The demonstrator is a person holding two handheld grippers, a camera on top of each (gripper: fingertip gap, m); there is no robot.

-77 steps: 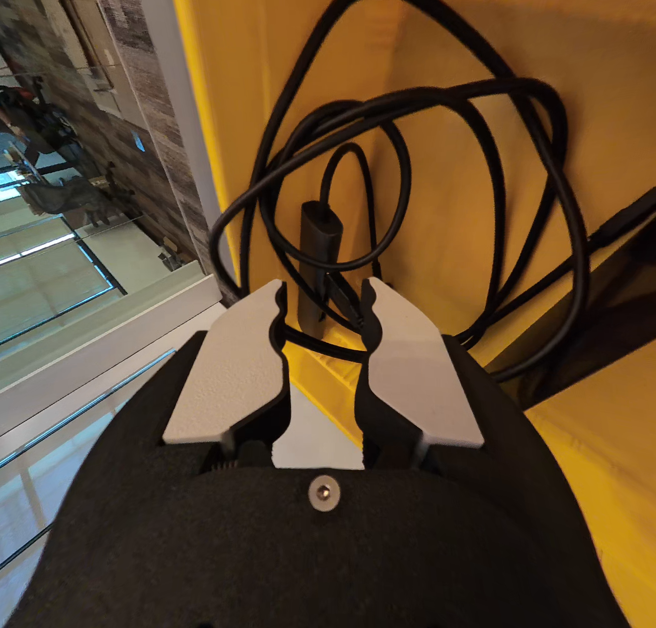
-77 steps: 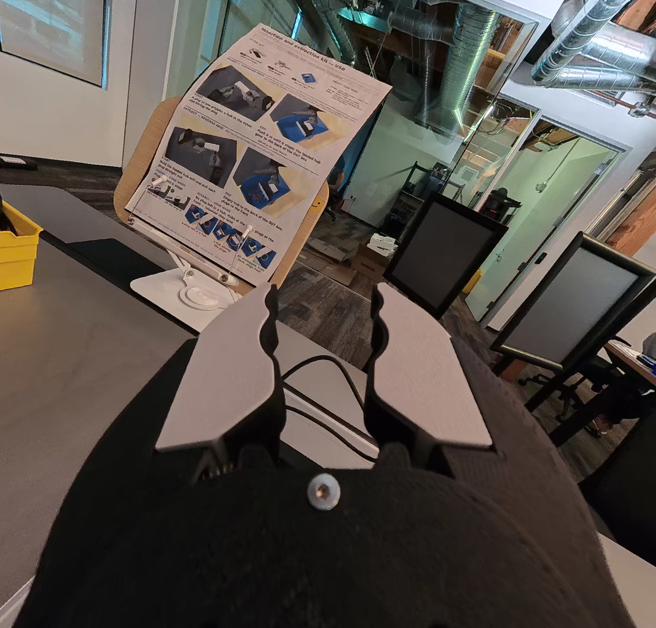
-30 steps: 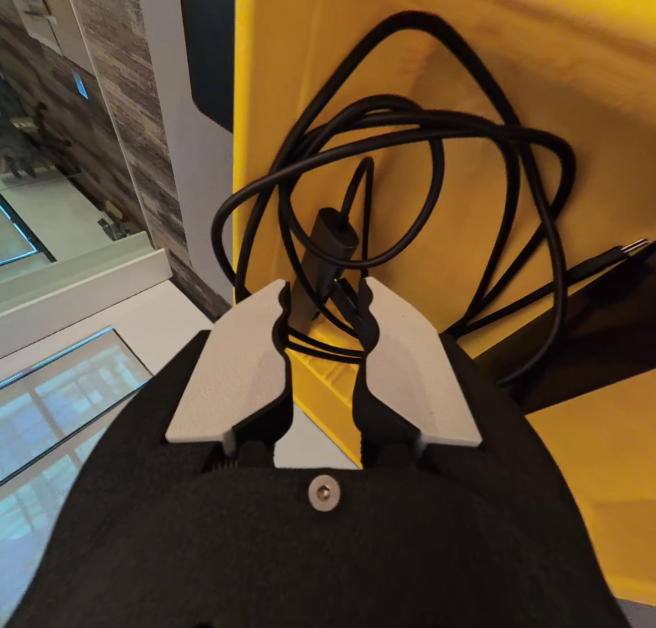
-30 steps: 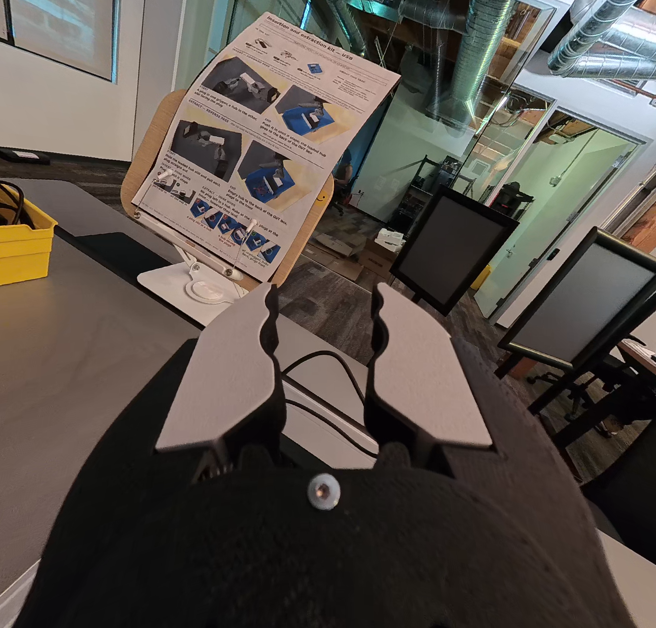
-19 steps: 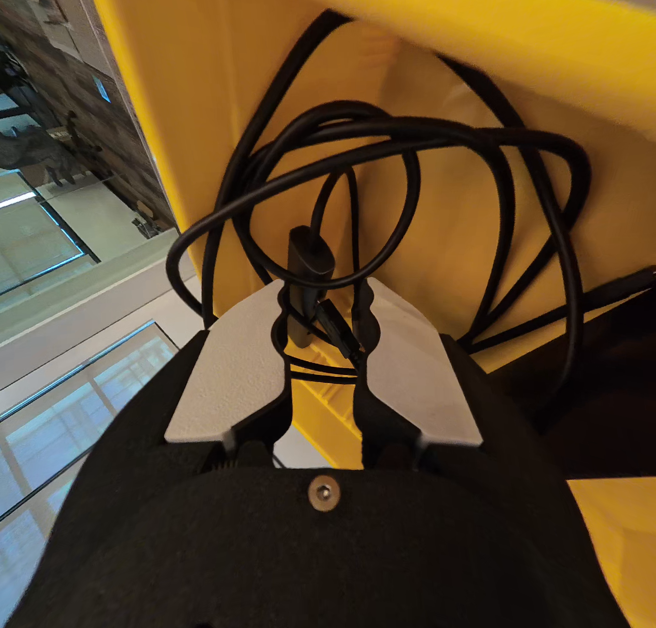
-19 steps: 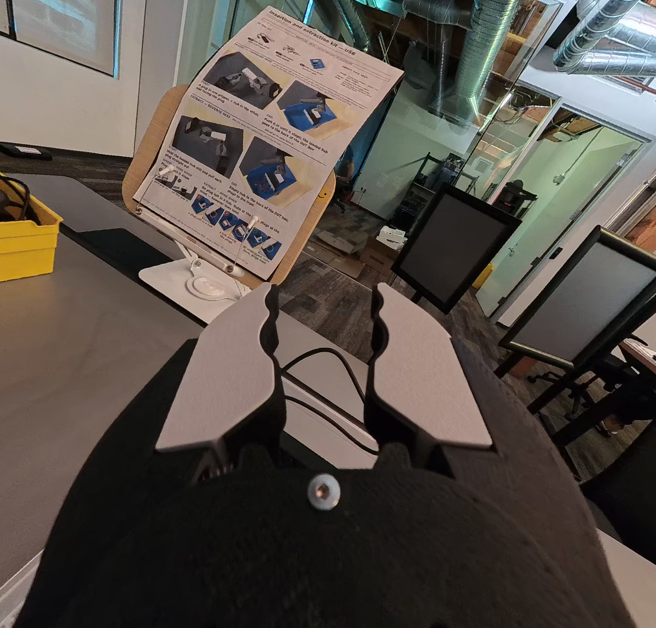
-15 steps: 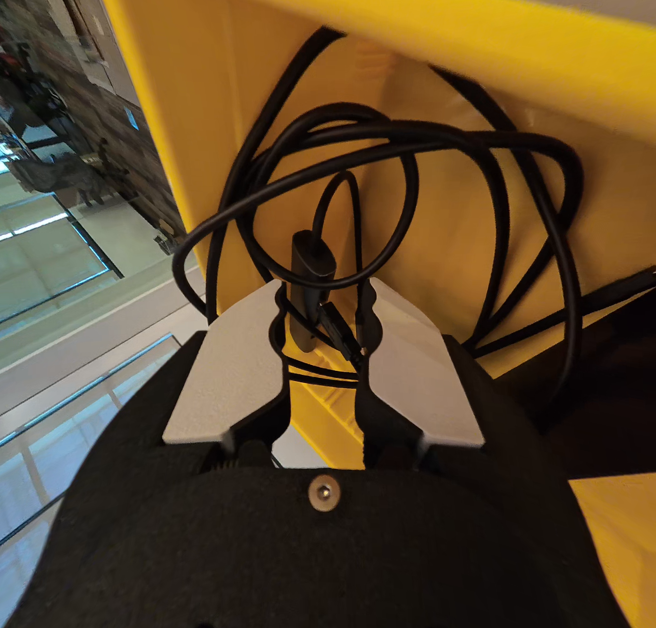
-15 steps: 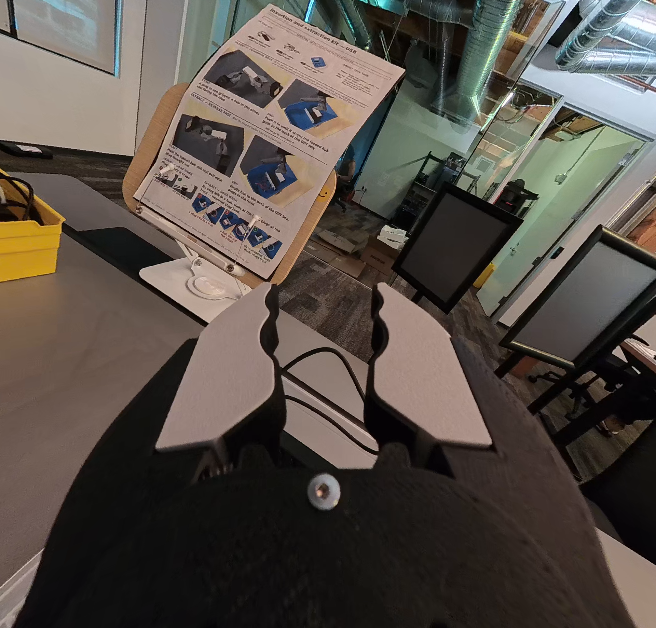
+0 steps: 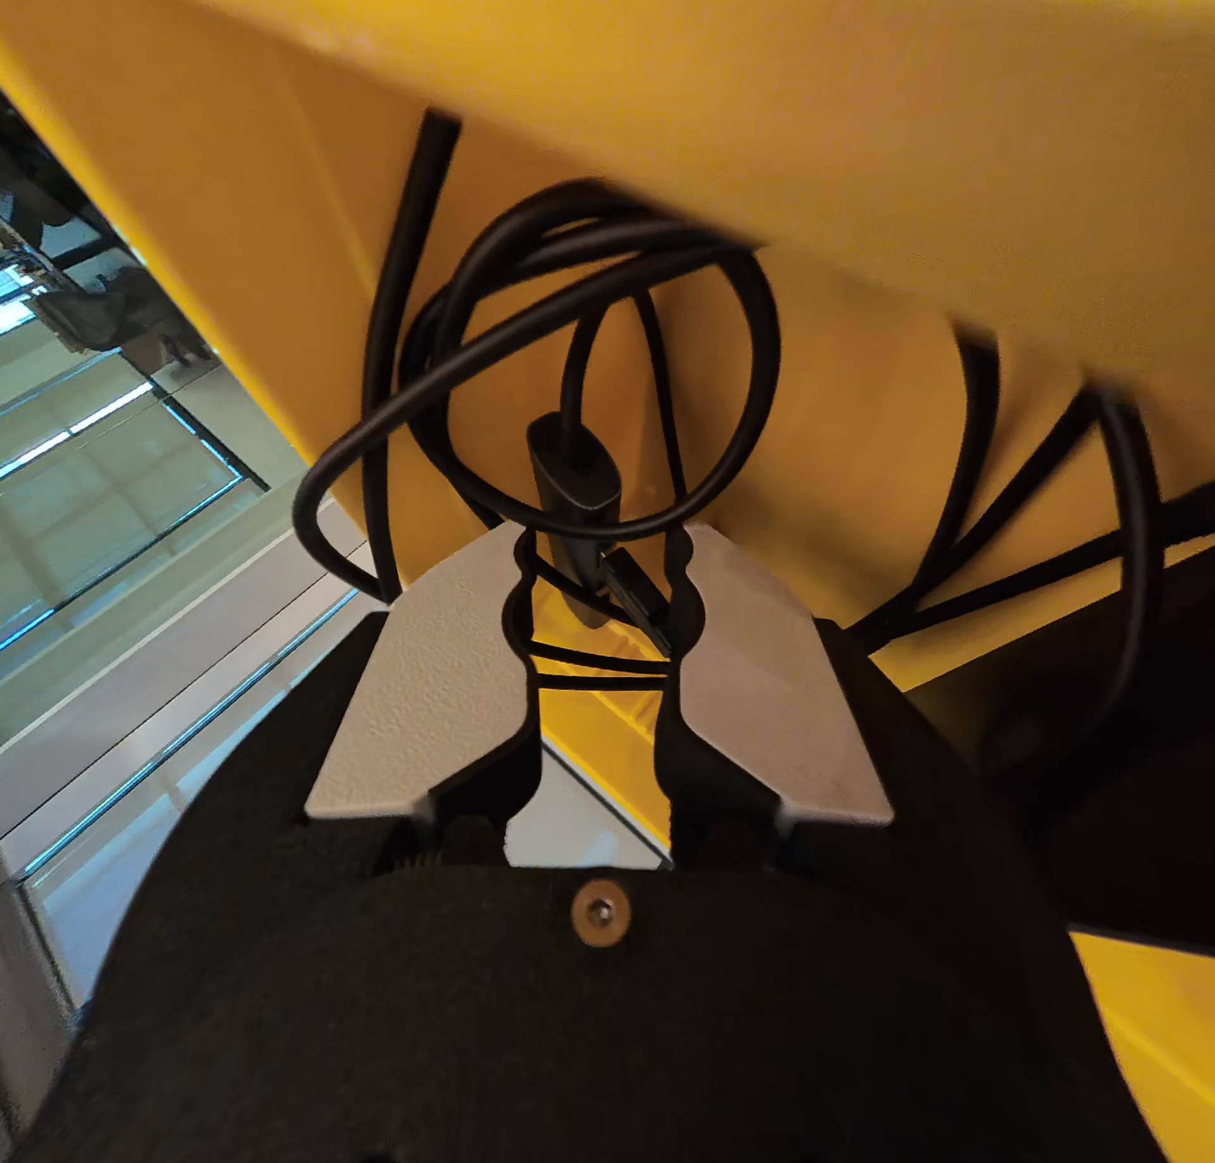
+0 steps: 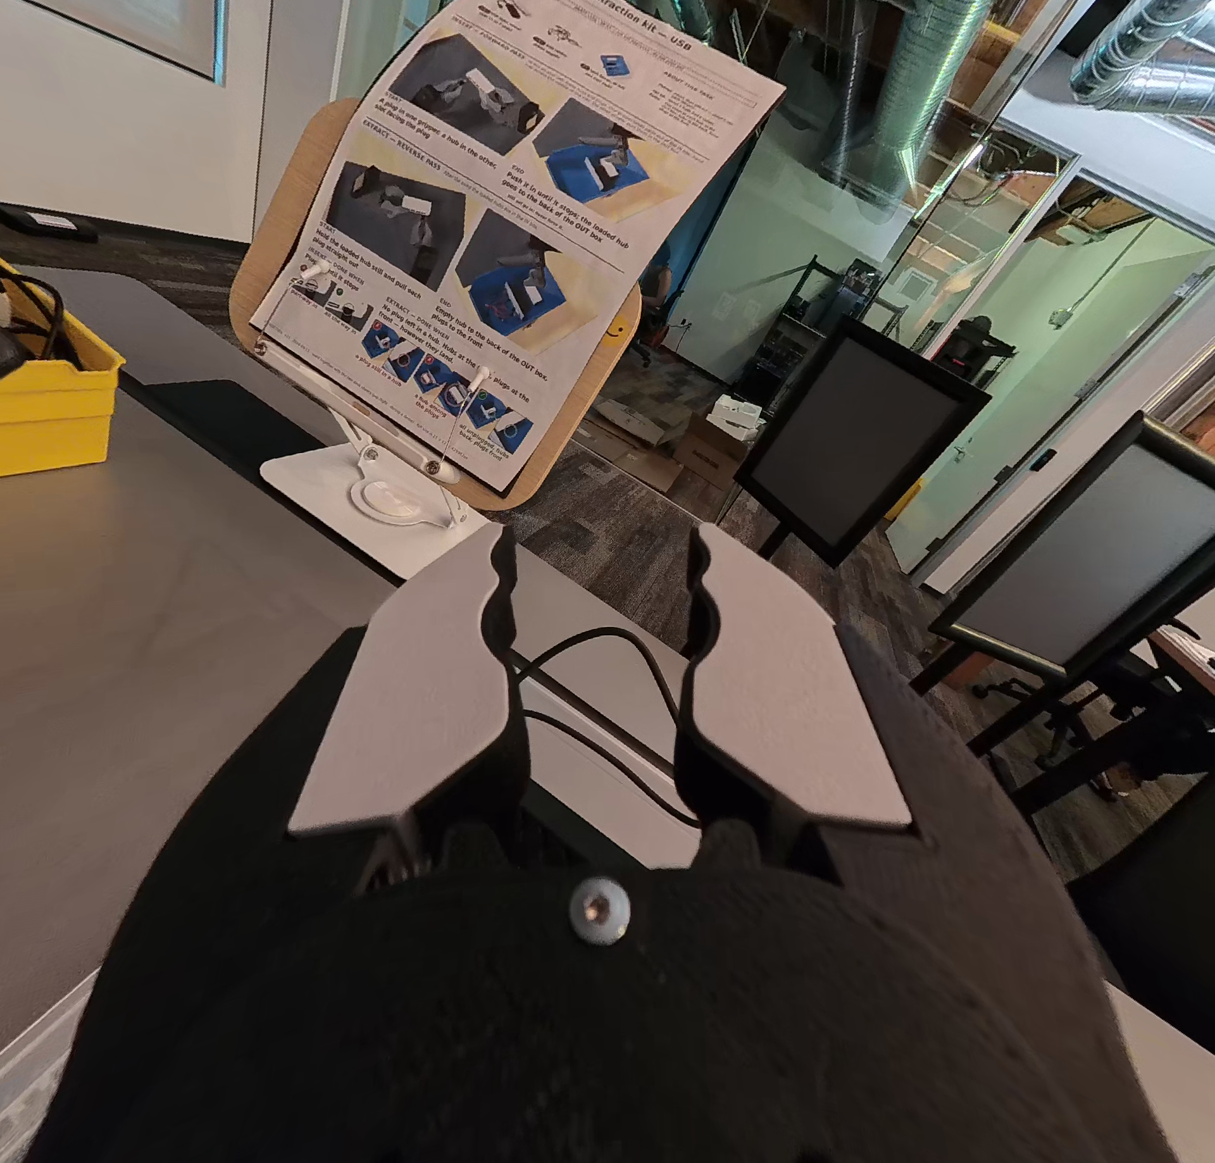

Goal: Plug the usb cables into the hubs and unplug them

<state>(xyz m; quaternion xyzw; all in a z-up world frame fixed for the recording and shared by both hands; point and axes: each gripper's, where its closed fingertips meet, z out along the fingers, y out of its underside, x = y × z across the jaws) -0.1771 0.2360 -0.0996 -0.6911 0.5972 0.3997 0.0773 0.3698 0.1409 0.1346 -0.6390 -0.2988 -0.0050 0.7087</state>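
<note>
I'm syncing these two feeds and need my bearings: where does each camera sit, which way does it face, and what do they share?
Left wrist view: on the left gripper, facing into the yellow bin at a black hub among coiled cables; own open fingers show.
Right wrist view: on the right gripper, facing across the grey table toward an instruction sheet; own open fingers show.
Shared: the yellow bin.

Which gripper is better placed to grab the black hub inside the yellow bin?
Left gripper: open, fingertips flanking the black hub among the coiled cables. Right gripper hangs open over the table.

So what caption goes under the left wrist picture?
Open left gripper reaching into a yellow bin toward a black hub among looped cables.
</note>
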